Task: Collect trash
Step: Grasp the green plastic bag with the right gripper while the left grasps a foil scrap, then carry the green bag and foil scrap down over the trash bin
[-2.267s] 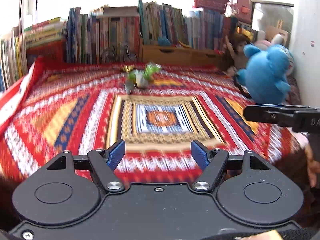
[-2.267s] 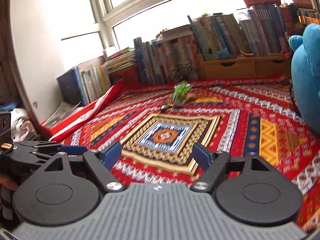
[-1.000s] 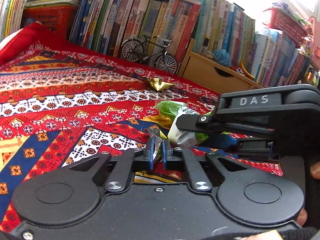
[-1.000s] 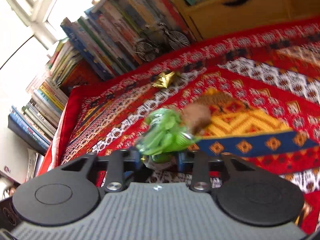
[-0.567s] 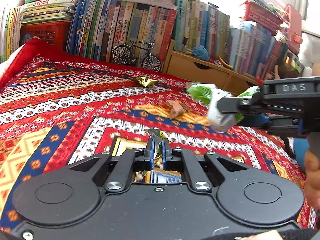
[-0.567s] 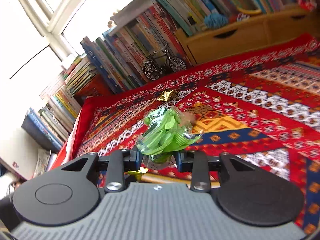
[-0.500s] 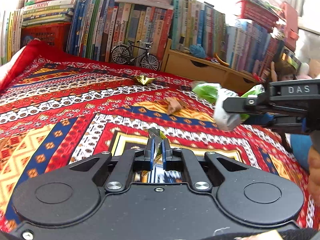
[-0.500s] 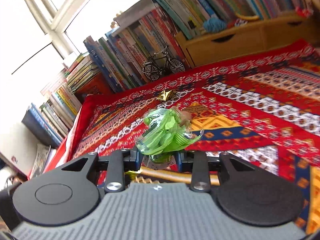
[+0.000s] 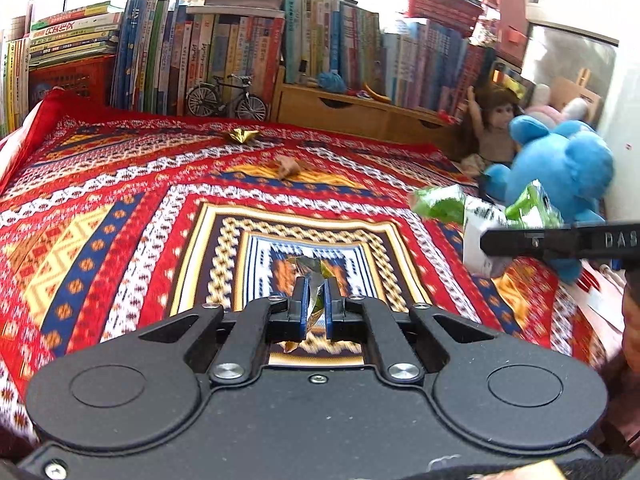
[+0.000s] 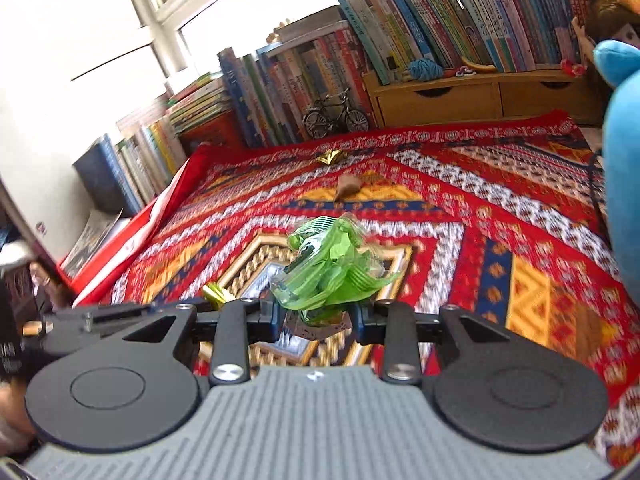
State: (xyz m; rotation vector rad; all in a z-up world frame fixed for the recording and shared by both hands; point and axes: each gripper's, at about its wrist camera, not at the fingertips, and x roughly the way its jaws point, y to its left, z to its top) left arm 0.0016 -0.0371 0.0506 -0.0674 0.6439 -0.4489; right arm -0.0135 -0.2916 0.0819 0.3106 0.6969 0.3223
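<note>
My left gripper (image 9: pixel 316 304) is shut on a small crumpled foil wrapper (image 9: pixel 311 276), held above the patterned rug (image 9: pixel 120 208). My right gripper (image 10: pixel 316 316) is shut on a crumpled green and white plastic wrapper (image 10: pixel 332 268); the same green wrapper (image 9: pixel 480 216) shows at the right of the left wrist view, in the other gripper's black jaws. On the rug farther back lie a gold foil scrap (image 9: pixel 241 135) (image 10: pixel 330 156) and a brown crumpled scrap (image 9: pixel 289 166) (image 10: pixel 347 185).
Books (image 9: pixel 240 44) line the back wall behind a toy bicycle (image 9: pixel 226 98) and a wooden drawer unit (image 9: pixel 352 114). A doll (image 9: pixel 494 128) and a blue plush toy (image 9: pixel 560 168) sit at the rug's right edge. More books (image 10: pixel 132 160) stand along the left.
Both grippers have drawn back and up from the rug with their wrappers held. The gold and brown scraps now lie farther away.
</note>
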